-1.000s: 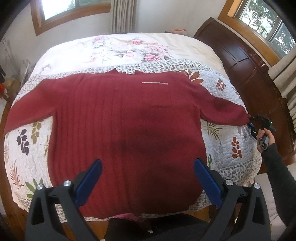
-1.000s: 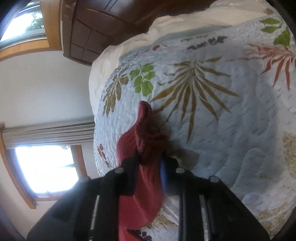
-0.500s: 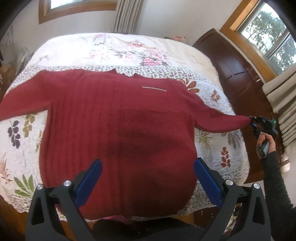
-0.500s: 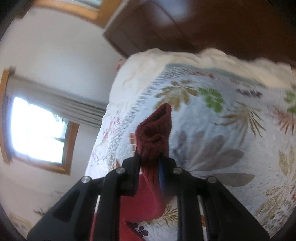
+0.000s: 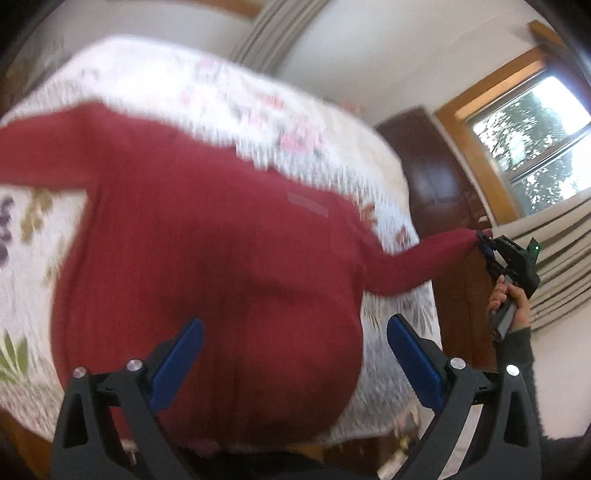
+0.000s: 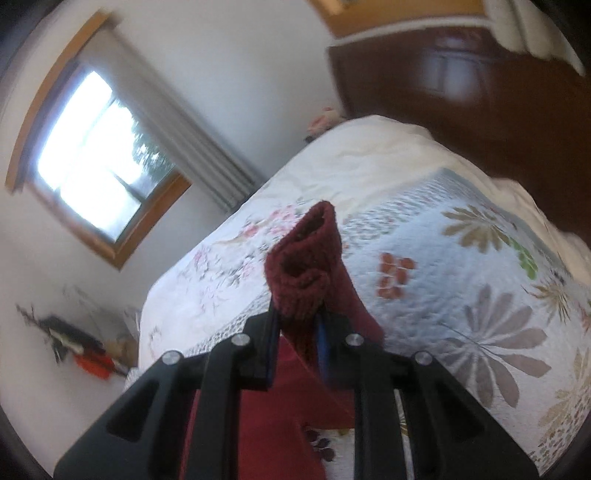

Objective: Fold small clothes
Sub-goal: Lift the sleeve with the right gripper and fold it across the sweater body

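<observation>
The red sweater (image 5: pixel 207 266) lies flat on the bed (image 5: pixel 236 99), not folded yet. The right tongs (image 6: pixel 295 325) pinch one sleeve cuff (image 6: pixel 306 266), lifted off the bed. The left tongs (image 5: pixel 295 354) are spread wide, holding nothing.

A bed under a white quilt (image 6: pixel 461 266) printed with flowers and leaves fills the middle. Dark wooden furniture (image 5: pixel 432 177) stands at two o'clock of it — beside a wood-framed window (image 5: pixel 532 136) bright with daylight. White walls; grey curtains (image 5: pixel 266 33) hang at twelve o'clock.
</observation>
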